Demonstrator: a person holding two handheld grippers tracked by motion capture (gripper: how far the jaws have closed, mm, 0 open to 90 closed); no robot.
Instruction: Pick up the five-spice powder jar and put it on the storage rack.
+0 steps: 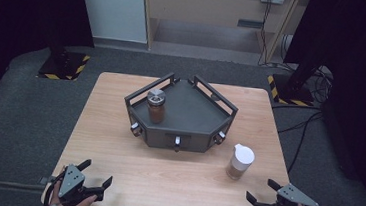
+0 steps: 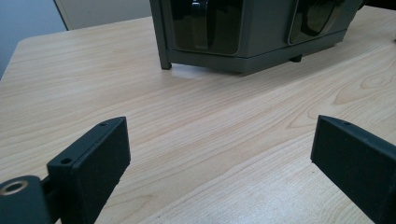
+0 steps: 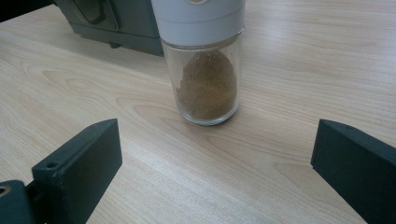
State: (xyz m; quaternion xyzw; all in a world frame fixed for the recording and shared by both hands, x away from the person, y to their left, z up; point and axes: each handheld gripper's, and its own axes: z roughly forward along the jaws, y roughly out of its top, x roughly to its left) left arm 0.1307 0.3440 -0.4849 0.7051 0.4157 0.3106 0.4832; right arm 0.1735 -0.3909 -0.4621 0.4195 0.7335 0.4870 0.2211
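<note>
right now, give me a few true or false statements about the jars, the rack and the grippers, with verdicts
1. The white-capped jar stands on the table, outside the grey rack. True.
2. The metal-lidded jar lies on its side on the table. False: it stands upright on the rack.
3. The right gripper is clamped on the white-capped jar. False: its jaws are spread, with the jar ahead and apart from them.
4. The left gripper is open and holds nothing. True.
5. Both jars hold brown powder. True.
</note>
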